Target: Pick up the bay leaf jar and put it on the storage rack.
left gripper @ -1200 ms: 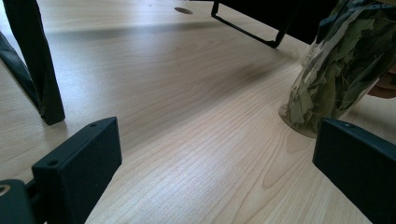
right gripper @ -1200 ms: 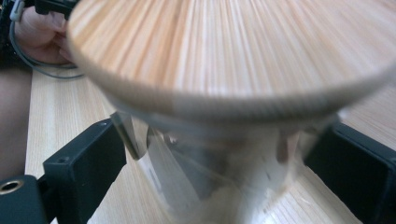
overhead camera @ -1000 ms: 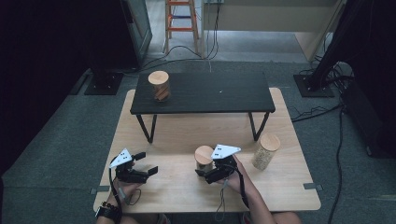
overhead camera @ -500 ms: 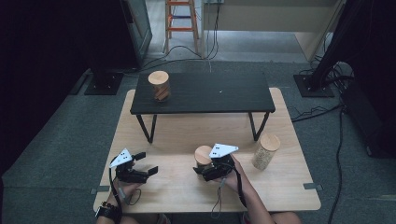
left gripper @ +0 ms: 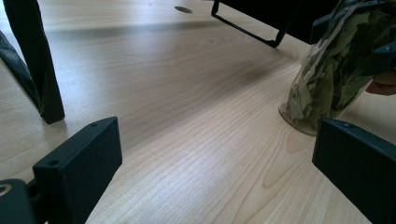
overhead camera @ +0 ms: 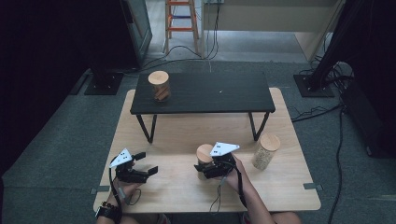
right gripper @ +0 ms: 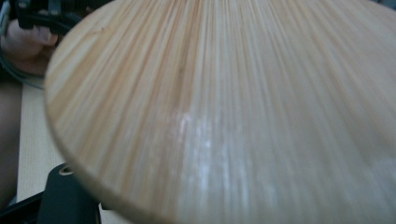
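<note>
Leaf jar (left gripper: 336,79) (wooden lid (right gripper: 233,107) up close) — clamped in right claw (overhead camera: 208,169), just closed; left claw (overhead camera: 145,164) apart.

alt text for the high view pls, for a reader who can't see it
The right gripper is shut on a wood-lidded jar near the front of a light wooden table, while the left gripper rests open. A second jar stands to the right and a third on a black shelf.

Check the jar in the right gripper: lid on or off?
On: the jar of leaves in the right gripper carries its wooden lid.
</note>
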